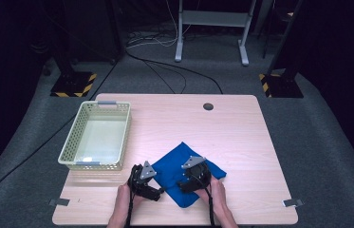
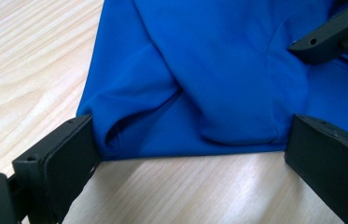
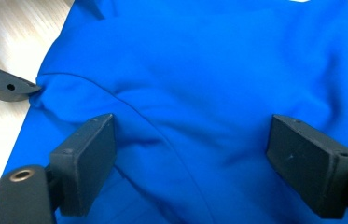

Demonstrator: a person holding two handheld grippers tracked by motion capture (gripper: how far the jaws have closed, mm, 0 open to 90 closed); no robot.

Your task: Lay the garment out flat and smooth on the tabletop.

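Near the front edge of the wooden table (image 1: pixel 241 128), a blue cloth (image 1: pixel 184 173) is being worked on, lying flat-ish and rumpled just right of the cream plastic basket (image 1: pixel 117 137), which is sitting empty.

Left gripper (image 2: pixel 188 154) is being held low at the cloth's near left edge, jaws spread wide apart with the folded hem sitting between them but nothing being pinched yet. Probably so that edge can be grabbed cleanly off the wood.

Right gripper (image 3: pixel 190 158) is being hovered right over the middle of the fabric, jaws also standing apart, no cloth being squeezed. Looks like the two are being lined up for a fold or a lift.

Nothing much is getting in the way. The basket is well apart from both hands, and cables and stand legs are lying off on the grey floor (image 1: pixel 307 118) beyond the table.
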